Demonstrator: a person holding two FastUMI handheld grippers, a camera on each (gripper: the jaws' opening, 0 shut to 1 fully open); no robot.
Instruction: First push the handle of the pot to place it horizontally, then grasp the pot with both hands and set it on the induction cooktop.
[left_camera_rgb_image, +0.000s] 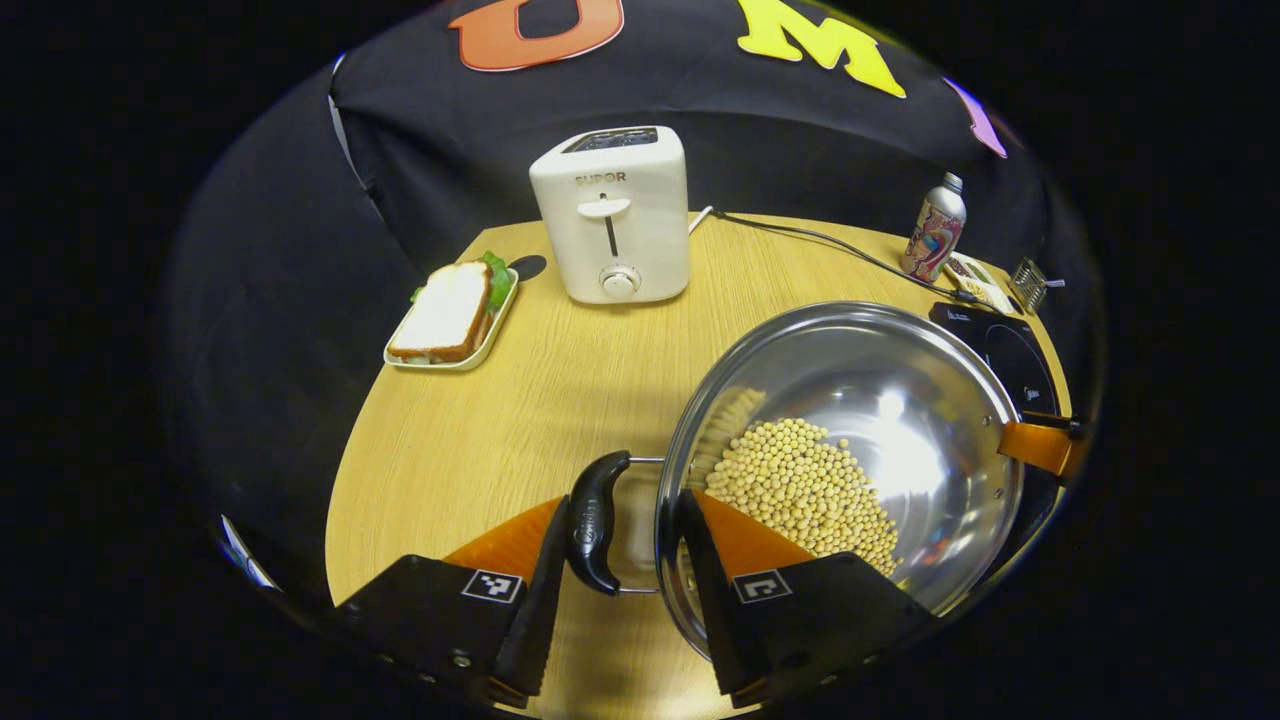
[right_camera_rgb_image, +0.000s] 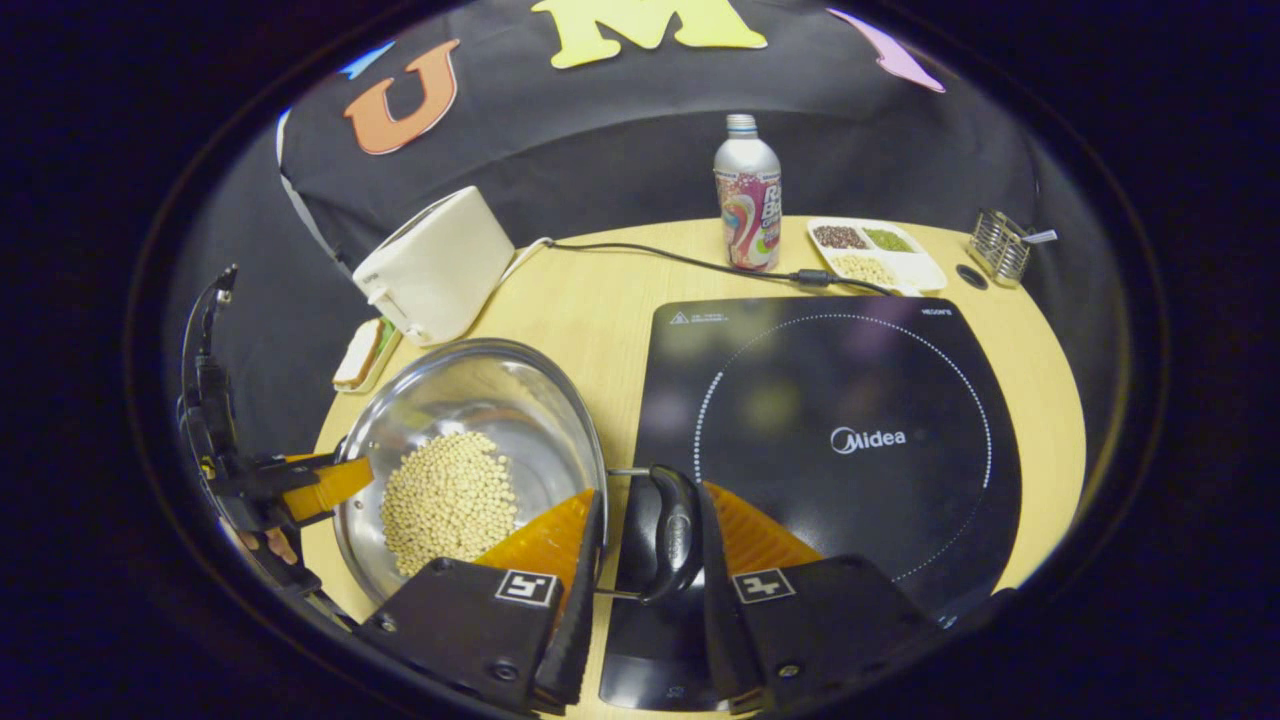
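- The pot (left_camera_rgb_image: 850, 450), a shiny steel one with a heap of pale soybeans (left_camera_rgb_image: 800, 490) in its bowl, sits at the near part of the wooden table (left_camera_rgb_image: 520, 400), just to the left of the induction cooktop (right_camera_rgb_image: 830, 440) as the right gripper view shows it; whether its base touches the table or is raised cannot be told.
- In the left gripper view, the left gripper (left_camera_rgb_image: 620, 560) straddles one of the pot's black side handles (left_camera_rgb_image: 597, 520): the handle lies between the two fingers, against the left one, while the right finger sits at the pot's rim. The jaws stand parted around the handle and do not clamp it from both sides.
- In the right gripper view, the right gripper (right_camera_rgb_image: 650, 560) brackets the opposite black handle (right_camera_rgb_image: 675, 535), which hangs over the cooktop's near left part. The handle touches the right finger; a small gap shows toward the left finger, so these jaws are also spread around the handle, not squeezing it.
- The left gripper and a bit of the hand holding it appear at the pot's far side in the right gripper view.
- A white toaster (left_camera_rgb_image: 612, 215) stands at the back of the table, its cord (left_camera_rgb_image: 820, 240) trailing right.
- A sandwich on a small tray (left_camera_rgb_image: 455, 315) lies left of the toaster.
- A printed drink bottle (right_camera_rgb_image: 748, 195), a divided dish of grains (right_camera_rgb_image: 875, 252) and a small wire holder (right_camera_rgb_image: 1000, 245) line the far edge behind the cooktop.
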